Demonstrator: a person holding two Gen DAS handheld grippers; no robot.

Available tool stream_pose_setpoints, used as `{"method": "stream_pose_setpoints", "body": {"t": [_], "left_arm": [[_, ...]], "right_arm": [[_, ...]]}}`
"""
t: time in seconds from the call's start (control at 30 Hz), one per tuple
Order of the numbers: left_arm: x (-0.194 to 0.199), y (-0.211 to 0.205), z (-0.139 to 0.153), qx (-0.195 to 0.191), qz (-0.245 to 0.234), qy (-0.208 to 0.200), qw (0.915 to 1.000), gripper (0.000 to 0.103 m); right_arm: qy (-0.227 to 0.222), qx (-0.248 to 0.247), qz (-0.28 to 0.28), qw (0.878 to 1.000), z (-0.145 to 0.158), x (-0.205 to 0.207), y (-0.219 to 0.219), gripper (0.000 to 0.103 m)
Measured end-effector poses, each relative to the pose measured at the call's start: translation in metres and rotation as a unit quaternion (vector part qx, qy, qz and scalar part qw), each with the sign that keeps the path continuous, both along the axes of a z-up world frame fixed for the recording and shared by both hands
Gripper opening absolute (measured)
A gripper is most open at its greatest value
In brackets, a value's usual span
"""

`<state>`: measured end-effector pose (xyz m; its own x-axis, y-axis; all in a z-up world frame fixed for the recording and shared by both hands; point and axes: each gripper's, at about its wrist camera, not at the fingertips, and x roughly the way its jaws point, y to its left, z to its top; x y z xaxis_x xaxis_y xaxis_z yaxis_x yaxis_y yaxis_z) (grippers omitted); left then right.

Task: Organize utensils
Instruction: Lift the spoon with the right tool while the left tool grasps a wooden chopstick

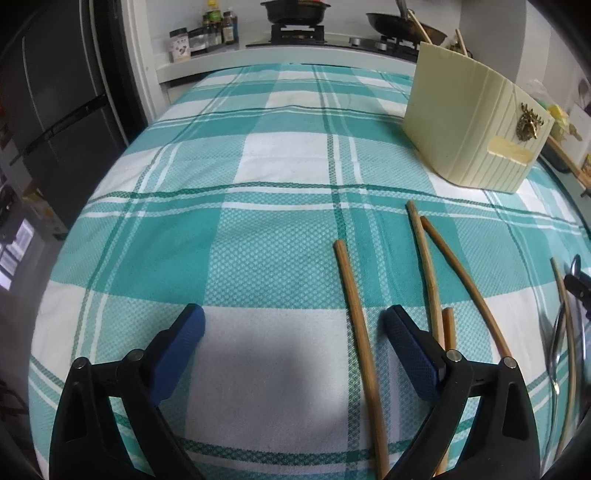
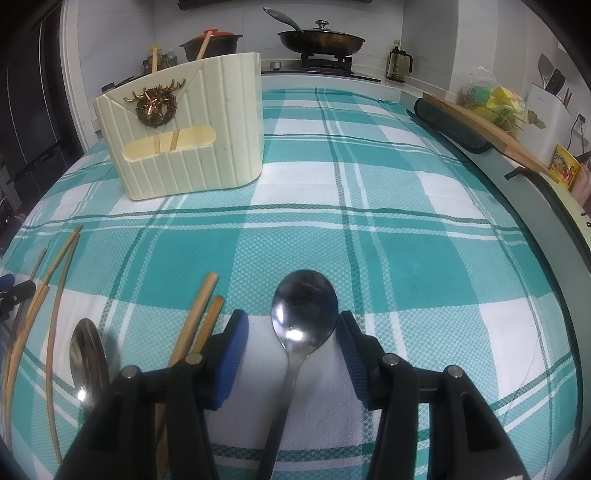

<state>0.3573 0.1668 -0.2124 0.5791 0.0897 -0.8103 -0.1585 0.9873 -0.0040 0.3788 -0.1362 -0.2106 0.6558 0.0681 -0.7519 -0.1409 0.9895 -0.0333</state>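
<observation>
A cream utensil holder (image 1: 476, 122) with a gold deer badge stands on the teal plaid cloth (image 1: 258, 166); it also shows in the right wrist view (image 2: 184, 129) with two sticks inside. Several wooden chopsticks (image 1: 358, 332) lie on the cloth; one runs between the fingers of my open, empty left gripper (image 1: 293, 325). My right gripper (image 2: 291, 332) is open, its fingers on either side of a steel spoon (image 2: 303, 310) lying on the cloth. A second spoon (image 2: 88, 354) and more chopsticks (image 2: 192, 325) lie to its left.
A stove with pans (image 2: 321, 40) and bottles (image 1: 218, 26) stands behind the table. A cutting board (image 2: 491, 125) and clutter line the right counter. A dark fridge (image 1: 55, 110) stands at the left.
</observation>
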Motion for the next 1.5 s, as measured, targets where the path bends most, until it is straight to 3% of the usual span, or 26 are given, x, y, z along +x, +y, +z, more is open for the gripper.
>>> {"method": "stream_pose_setpoints", "body": {"t": [0.17, 0.23, 0.33, 0.67, 0.77, 0.9, 0.97, 1.07, 1.1, 1.17, 1.27, 1.5], "left_arm": [[0.003, -0.017, 0.005, 0.0, -0.033, -0.019, 0.9993, 0.054], [0.002, -0.021, 0.007, -0.004, -0.048, -0.024, 0.9985, 0.029], [0.002, -0.022, 0.008, -0.017, -0.063, -0.027, 0.9975, 0.01], [0.002, -0.014, 0.008, -0.054, -0.054, -0.024, 0.9968, 0.009], [0.003, -0.019, 0.008, -0.041, -0.061, -0.019, 0.9971, 0.012], [0.006, -0.032, 0.008, -0.021, -0.082, -0.011, 0.9963, 0.045], [0.006, -0.041, 0.007, 0.007, -0.086, -0.012, 0.9962, 0.052], [0.007, -0.039, 0.007, 0.001, -0.083, -0.017, 0.9964, 0.041], [0.008, -0.037, 0.008, 0.002, -0.081, -0.019, 0.9966, 0.023], [0.01, -0.032, 0.01, 0.003, -0.071, -0.018, 0.9973, 0.006], [0.007, -0.019, 0.016, -0.033, -0.057, -0.024, 0.9975, 0.004], [-0.028, -0.012, 0.073, -0.05, -0.054, -0.096, 0.9927, 0.004]], "right_arm": [[-0.002, 0.001, -0.007, 1.0, 0.001, 0.001, -0.002, 0.043], [-0.003, 0.003, -0.011, 1.0, 0.001, 0.001, -0.003, 0.04], [-0.003, 0.007, -0.015, 1.0, 0.002, 0.001, -0.005, 0.036], [-0.003, 0.007, -0.013, 1.0, 0.002, 0.002, -0.004, 0.035], [-0.002, 0.012, -0.012, 1.0, 0.002, 0.003, -0.005, 0.035], [-0.002, 0.016, -0.011, 1.0, 0.002, 0.003, -0.006, 0.035], [-0.002, 0.016, -0.011, 1.0, 0.002, 0.003, -0.006, 0.035], [-0.002, 0.019, -0.011, 1.0, 0.002, 0.003, -0.006, 0.035], [-0.002, 0.02, -0.011, 1.0, 0.002, 0.003, -0.007, 0.035], [-0.004, 0.028, -0.008, 1.0, 0.002, 0.004, -0.008, 0.035], [-0.011, 0.035, -0.001, 0.999, 0.005, 0.003, -0.007, 0.035], [-0.061, 0.049, 0.018, 0.997, 0.034, -0.013, -0.006, 0.035]]}}
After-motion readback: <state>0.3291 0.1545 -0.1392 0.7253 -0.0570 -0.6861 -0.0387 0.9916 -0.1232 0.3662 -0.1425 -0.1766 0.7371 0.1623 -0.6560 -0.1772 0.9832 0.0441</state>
